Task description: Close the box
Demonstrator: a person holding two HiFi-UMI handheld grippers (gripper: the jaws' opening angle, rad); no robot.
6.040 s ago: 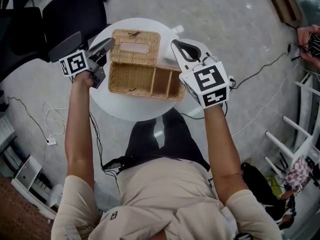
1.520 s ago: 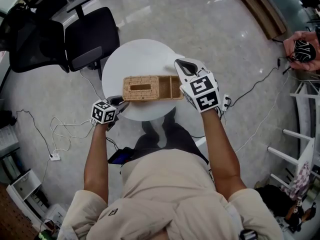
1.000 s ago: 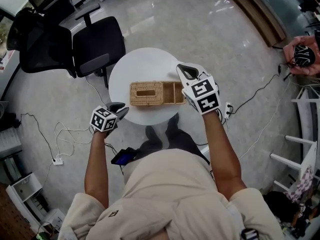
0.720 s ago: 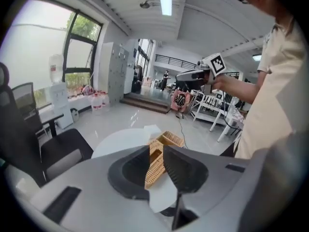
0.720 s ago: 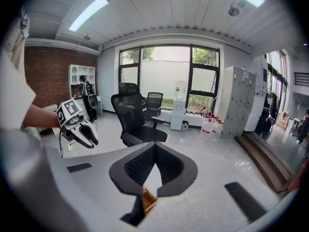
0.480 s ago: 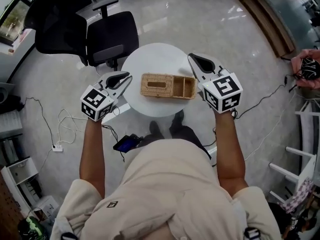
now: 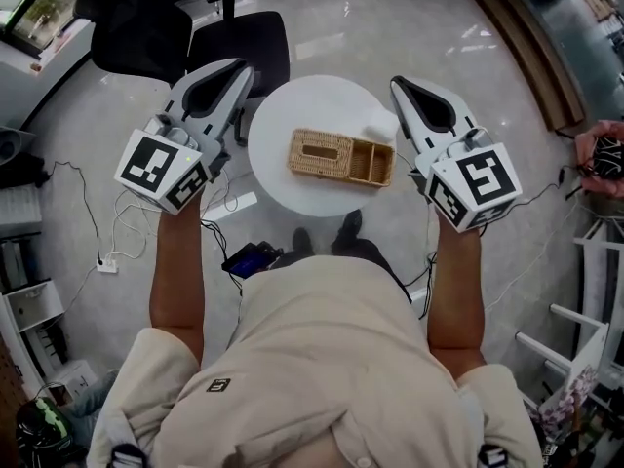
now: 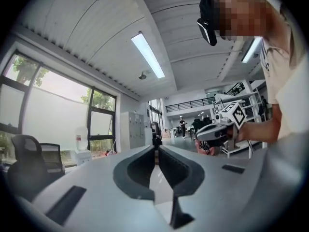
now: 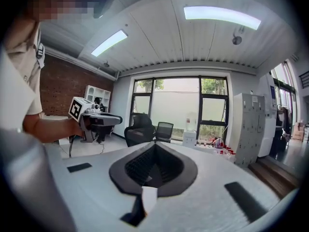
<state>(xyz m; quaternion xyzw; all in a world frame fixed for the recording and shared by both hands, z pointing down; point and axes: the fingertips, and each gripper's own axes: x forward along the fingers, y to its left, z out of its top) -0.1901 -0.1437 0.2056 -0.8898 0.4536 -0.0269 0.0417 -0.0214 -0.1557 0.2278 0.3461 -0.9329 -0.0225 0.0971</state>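
Both grippers higher, wider apart than before. Left gripper (image 8: 156,150): jaws closing, narrow slit, empty. Right gripper (image 9: 153,148): jaws together, empty. Box (image 7: 341,157) rests on table (image 7: 312,100).

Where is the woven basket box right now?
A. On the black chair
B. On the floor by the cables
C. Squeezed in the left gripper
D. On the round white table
D: the wicker box is resting on top of the round white table, not on the chair or the floor.
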